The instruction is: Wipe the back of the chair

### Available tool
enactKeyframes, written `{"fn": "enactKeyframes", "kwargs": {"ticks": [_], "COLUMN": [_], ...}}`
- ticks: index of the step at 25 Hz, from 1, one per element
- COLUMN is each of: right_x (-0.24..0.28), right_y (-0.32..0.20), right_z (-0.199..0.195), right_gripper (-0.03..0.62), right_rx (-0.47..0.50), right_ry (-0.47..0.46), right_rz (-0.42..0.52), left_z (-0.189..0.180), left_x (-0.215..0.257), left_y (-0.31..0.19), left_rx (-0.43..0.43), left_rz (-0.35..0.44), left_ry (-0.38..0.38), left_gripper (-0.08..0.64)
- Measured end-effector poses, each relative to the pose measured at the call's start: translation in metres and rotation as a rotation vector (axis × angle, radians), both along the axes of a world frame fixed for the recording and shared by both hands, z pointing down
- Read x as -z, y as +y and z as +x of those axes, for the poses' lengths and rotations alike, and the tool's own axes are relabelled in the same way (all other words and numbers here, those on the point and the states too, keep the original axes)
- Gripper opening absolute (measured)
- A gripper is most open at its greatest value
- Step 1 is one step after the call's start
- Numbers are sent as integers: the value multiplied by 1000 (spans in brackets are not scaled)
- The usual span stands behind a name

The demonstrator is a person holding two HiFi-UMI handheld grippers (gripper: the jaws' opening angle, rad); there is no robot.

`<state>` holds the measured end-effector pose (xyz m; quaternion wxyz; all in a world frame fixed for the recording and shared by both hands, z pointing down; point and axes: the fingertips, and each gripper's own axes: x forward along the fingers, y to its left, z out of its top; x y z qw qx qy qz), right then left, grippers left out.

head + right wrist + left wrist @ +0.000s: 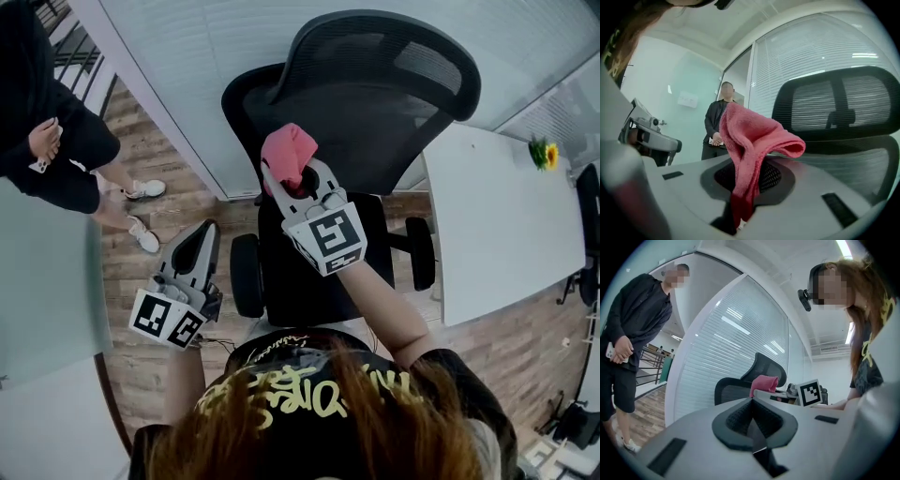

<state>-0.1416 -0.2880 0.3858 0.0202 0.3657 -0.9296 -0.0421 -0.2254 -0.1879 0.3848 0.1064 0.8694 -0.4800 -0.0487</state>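
Right gripper [292, 180] fingers [776, 177] clamp cloth [288, 150] upright before chair back [384, 84]; left gripper [200, 236] fingers [736, 418] together.

The chair back [375, 84] is black see-through mesh in a smooth, matt plastic frame. The cloth [288, 153] is pink, fuzzy terry. The left tongs [204, 232] and right tongs [292, 180] are matt grey plastic with black dimpled pads [736, 420]. The floor [141, 272] is grained wood planks, and the bench [497, 216] is smooth and white.
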Motion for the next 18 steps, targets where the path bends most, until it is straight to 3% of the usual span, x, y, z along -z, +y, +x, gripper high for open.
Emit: {"fn": "enactKeyframes", "kwargs": {"ticks": [8,18], "right_x": [17,16], "right_y": [21,37], "right_z": [83,169], "right_gripper": [69,69], "right_rx": [-87,-187], "right_ry": [-27,-39], "right_rz": [22,31], "left_z": [57,96], "left_x": [10,26], "left_y": [-19,-24], "left_rx": [-109,-156], "left_rz": [31,71], "left_ry": [10,4], "left_gripper": [-9,-9]}}
